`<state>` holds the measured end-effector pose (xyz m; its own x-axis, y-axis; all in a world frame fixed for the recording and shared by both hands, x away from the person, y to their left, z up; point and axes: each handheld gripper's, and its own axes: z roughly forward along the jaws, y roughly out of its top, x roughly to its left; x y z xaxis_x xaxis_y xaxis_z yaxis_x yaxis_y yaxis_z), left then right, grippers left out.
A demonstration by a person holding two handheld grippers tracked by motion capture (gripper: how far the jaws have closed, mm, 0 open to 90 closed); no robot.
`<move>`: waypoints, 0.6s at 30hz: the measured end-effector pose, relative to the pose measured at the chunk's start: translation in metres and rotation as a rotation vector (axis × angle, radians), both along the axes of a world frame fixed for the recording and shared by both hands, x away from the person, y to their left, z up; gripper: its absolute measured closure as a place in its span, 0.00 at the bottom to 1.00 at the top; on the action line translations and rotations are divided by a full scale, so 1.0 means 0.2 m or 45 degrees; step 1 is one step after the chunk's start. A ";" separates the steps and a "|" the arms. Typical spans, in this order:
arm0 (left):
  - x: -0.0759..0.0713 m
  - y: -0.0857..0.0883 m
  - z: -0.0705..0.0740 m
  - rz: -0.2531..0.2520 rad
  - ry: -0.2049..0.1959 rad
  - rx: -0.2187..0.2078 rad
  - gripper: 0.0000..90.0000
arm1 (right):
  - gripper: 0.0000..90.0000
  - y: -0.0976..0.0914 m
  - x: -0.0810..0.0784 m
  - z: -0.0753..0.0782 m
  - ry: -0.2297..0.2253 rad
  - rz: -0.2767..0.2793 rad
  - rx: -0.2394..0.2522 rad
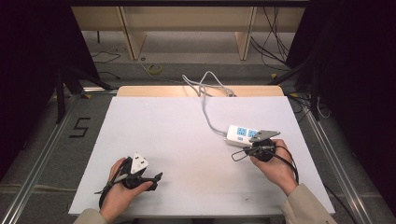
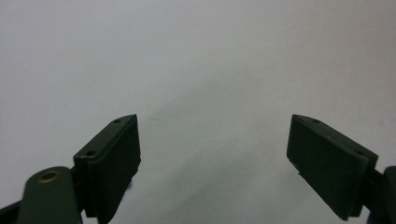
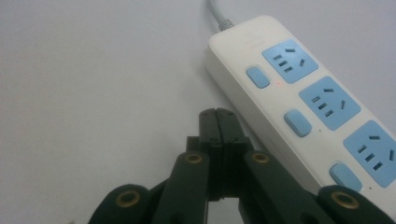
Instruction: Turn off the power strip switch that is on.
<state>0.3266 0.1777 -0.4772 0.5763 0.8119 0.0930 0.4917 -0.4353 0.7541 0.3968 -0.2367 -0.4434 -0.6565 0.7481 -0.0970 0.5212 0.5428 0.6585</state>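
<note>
Two hand-held grippers sit on the white surface (image 1: 154,140), and the power strip (image 1: 242,134) lies close to just one of them — the right hand-held gripper (image 3: 217,114), whose jaws are pressed flat together with nothing between them. In the right gripper view the strip runs diagonally, its long axis going from the cord end at the upper middle down toward the lower right, and the closed tips rest just beside its near long edge, roughly level with the middle blue rocker switch (image 3: 297,122); whether they touch the casing I cannot tell. The switches sit in a row along that near edge, each paired with a blue socket (image 3: 329,102) farther in. From the high view the strip lies at the right of the surface, its grey cord (image 1: 208,105) trailing off toward the far edge, with the right hand (image 1: 275,165) directly behind it. The left hand-held gripper (image 2: 212,154) rests well apart at the near left, its jaws spread wide over bare surface and holding nothing. Any press on a switch would likely fall to the right side — a short move up and over the edge.
</note>
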 end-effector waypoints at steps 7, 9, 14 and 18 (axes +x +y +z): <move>0.00 0.00 0.00 0.002 -0.004 -0.004 0.19 | 1.00 0.01 0.02 0.01 0.001 0.001 -0.008; 0.00 0.00 0.00 0.001 -0.004 -0.003 0.19 | 1.00 0.01 0.02 0.02 0.003 -0.001 -0.008; 0.00 0.00 0.00 0.000 -0.004 -0.005 0.19 | 1.00 0.02 0.05 0.02 -0.001 0.002 -0.011; 0.00 0.00 0.00 -0.001 -0.005 -0.007 0.19 | 1.00 0.03 0.07 0.02 0.010 -0.007 -0.015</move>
<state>0.3268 0.1776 -0.4772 0.5765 0.8121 0.0909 0.4885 -0.4317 0.7583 0.4099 -0.2317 -0.4393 -0.6530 0.7507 -0.1007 0.5296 0.5475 0.6479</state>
